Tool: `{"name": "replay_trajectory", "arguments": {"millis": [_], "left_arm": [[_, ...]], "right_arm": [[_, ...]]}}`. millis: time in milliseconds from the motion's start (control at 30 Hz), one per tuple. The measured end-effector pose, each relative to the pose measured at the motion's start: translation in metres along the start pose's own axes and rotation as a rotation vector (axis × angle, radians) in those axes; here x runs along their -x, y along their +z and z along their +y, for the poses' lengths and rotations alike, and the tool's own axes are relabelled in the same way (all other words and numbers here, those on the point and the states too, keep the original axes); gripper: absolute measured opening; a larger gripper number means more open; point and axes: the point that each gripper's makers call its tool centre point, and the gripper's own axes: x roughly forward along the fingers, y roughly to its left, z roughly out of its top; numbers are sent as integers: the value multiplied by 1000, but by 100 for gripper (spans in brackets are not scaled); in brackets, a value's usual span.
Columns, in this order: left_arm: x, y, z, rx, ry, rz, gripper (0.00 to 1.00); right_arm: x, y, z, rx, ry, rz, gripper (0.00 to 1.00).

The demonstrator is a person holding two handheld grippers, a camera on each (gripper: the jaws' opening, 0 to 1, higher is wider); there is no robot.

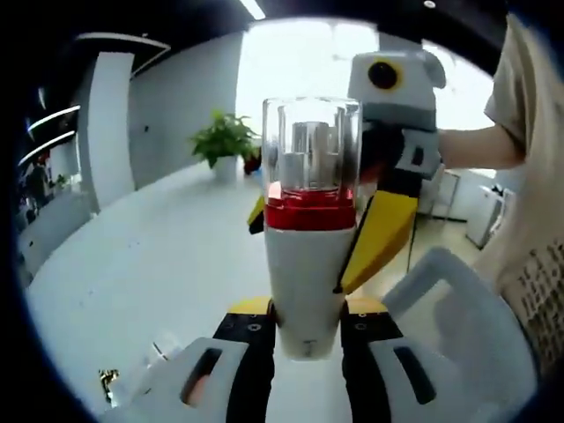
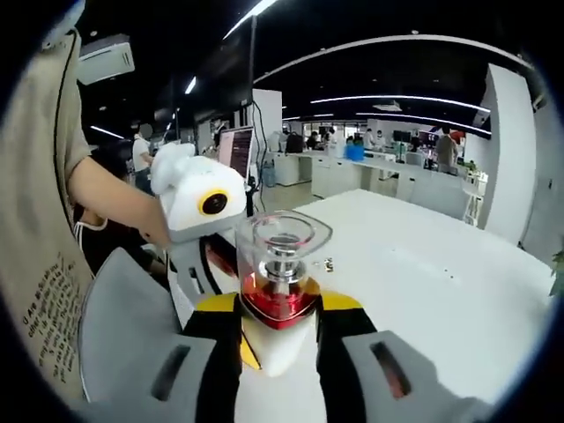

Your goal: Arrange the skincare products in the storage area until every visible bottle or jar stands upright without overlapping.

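White and red, the bottle [image 1: 307, 229] stands up straight between two claws, lifted above the white tabletop [image 1: 150, 264]. It has a white body, a red band and a clear cap with a silver pump inside.

In the left gripper view, the left gripper [image 1: 306, 330] pinches the white bottom part of the bottle from both sides. Its black fingers [image 1: 251, 339] touch the bottle, so the claw is narrow and holding it. The right gripper [image 1: 370, 233] comes in behind the bottle, with yellow fingers that press by the red band.

In the right gripper view, the right gripper [image 2: 278, 330] holds the same bottle [image 2: 278, 282] close to the red band, claw narrow around it. The left gripper [image 2: 198, 207] is just behind the bottle, and a person's arm [image 2: 110, 198] reaches to it.

A green plant [image 1: 225, 141] in a white pot sits near the far edge of the tabletop [image 2: 441, 282]. A small gold thing [image 1: 108, 381] lies near the closer edge; I cannot tell what it is.
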Motion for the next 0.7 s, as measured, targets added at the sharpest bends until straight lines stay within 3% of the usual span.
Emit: {"name": "replay_trajectory", "arguments": {"millis": [333,700], "left_arm": [[-22,-39,-1,11,11,88,25],[-36,-64,-1,28,4,129,25]], "right_arm": [[-14,-42,3,41,-18,98,32],[-20,-70,1,9,-55,140,32]]}}
